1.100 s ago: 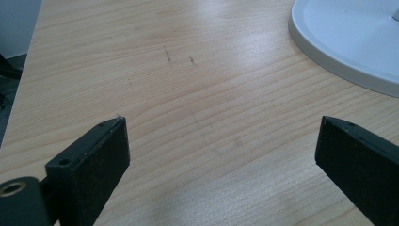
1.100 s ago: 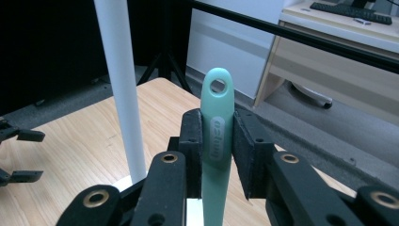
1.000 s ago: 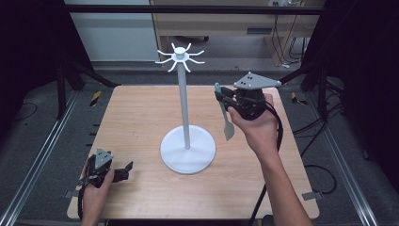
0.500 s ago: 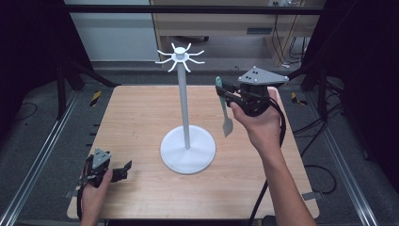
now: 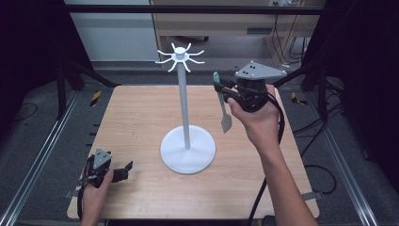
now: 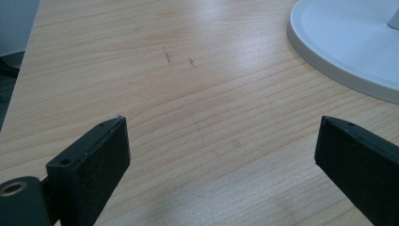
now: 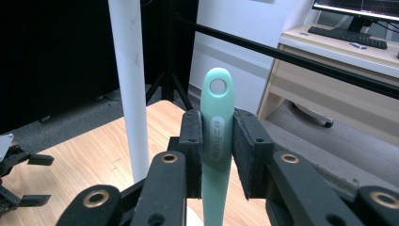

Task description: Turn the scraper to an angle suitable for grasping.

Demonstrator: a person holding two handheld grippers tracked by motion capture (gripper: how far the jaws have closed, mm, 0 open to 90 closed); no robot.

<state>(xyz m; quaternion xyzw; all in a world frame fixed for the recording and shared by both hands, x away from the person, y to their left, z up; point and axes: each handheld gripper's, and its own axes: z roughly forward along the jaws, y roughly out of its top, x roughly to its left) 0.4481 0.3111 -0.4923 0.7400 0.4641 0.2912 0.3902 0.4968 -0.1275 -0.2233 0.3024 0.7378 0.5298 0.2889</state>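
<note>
At the near left corner of the wooden surface (image 5: pixel 141 122), the left hand-held gripper (image 5: pixel 123 170) is resting low in the person's hand, its two black jaws standing wide apart with only bare wood between them. In the left gripper view, the rim of a white round base is showing at the upper right. That base belongs to a white hook stand (image 5: pixel 184 117) in the middle of the surface — a tall thin pole topped by a ring of curved hooks, none of them carrying anything. To the right of the pole, raised above the surface, the right hand-held gripper (image 5: pixel 223 89) is clamping a mint-green spatula (image 5: pixel 223 106) by its handle. The blade is hanging downward — the handle's hole is pointing up, just beside the pole.
</note>
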